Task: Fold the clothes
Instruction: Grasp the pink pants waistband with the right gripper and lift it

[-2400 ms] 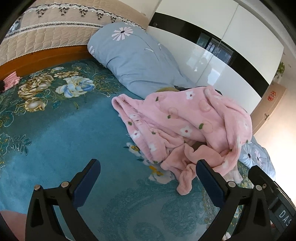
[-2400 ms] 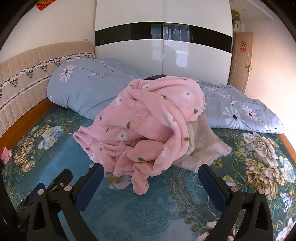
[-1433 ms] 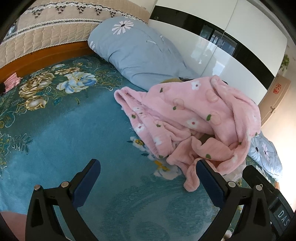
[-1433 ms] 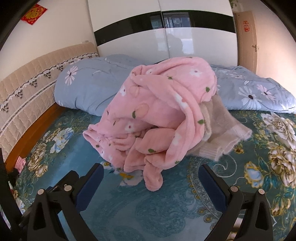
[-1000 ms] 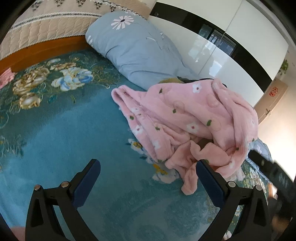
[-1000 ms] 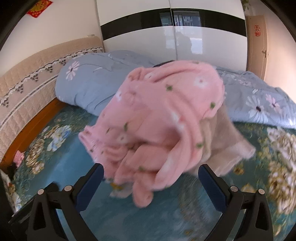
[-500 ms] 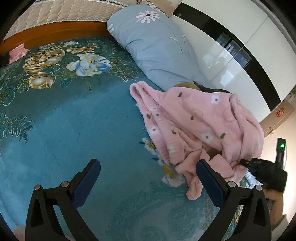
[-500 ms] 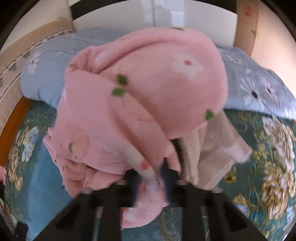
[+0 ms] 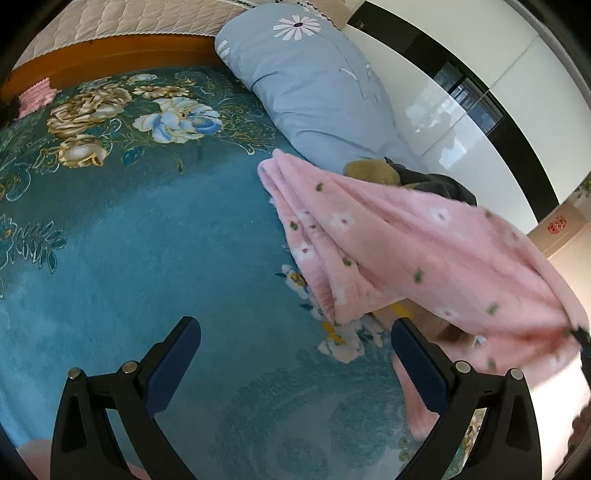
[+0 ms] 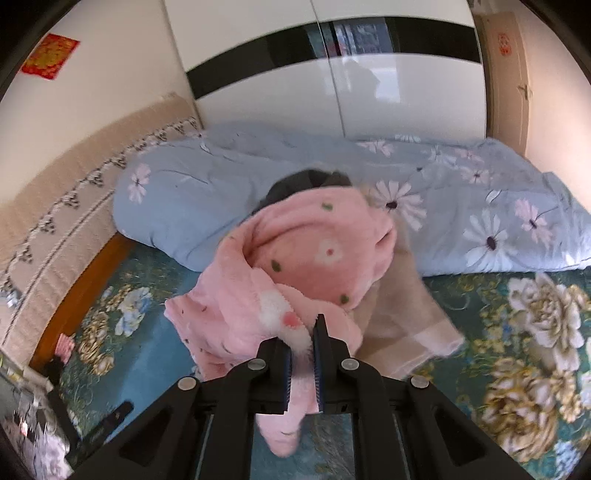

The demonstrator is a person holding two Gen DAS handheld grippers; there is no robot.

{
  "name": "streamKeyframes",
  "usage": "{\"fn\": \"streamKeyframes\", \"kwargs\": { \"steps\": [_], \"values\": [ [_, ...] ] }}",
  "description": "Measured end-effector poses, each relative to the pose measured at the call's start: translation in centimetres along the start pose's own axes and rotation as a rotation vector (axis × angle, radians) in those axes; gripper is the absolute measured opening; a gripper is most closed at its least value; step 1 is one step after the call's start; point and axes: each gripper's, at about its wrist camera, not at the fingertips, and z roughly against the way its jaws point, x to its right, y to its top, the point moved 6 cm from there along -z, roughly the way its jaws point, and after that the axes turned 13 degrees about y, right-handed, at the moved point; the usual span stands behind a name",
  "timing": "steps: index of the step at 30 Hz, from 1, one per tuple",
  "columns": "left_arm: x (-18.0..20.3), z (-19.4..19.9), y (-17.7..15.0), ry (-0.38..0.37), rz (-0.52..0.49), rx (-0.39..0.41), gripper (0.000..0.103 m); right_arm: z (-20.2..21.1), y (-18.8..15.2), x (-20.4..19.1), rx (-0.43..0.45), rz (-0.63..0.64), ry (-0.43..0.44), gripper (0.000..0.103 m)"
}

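A fluffy pink garment with white flowers (image 9: 406,251) (image 10: 314,251) lies bunched on the teal flowered bedspread (image 9: 147,240). One end of it is pulled up and stretched toward the right edge of the left wrist view. My right gripper (image 10: 301,332) holds a fold of that garment off the bed; its jaws are closing, and the pads press on the pink cloth between them. My left gripper (image 9: 291,325) hangs open over the bedspread, just in front of the garment's near edge, with nothing in it. A beige garment (image 10: 402,317) and a dark one (image 10: 306,181) lie under the pink one.
A rolled light-blue floral duvet (image 10: 480,221) (image 9: 314,92) runs along the back of the bed. Behind it stand a glossy white and black wardrobe (image 10: 332,85) and a door (image 10: 506,74). A quilted headboard (image 9: 129,18) and a small pink item (image 9: 35,98) are at the left.
The right gripper went from wide open to closed on the pink garment and rose with it. The garment is now drawn out to the right. The left gripper stayed open.
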Motion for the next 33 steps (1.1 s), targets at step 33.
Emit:
{"fn": "streamKeyframes", "kwargs": {
  "steps": [33],
  "values": [
    [1.3, -12.3, -2.3, 0.043, 0.146, -0.367, 0.078, 7.1, -11.5, 25.1, -0.056, -0.468, -0.349, 0.01]
  ]
}}
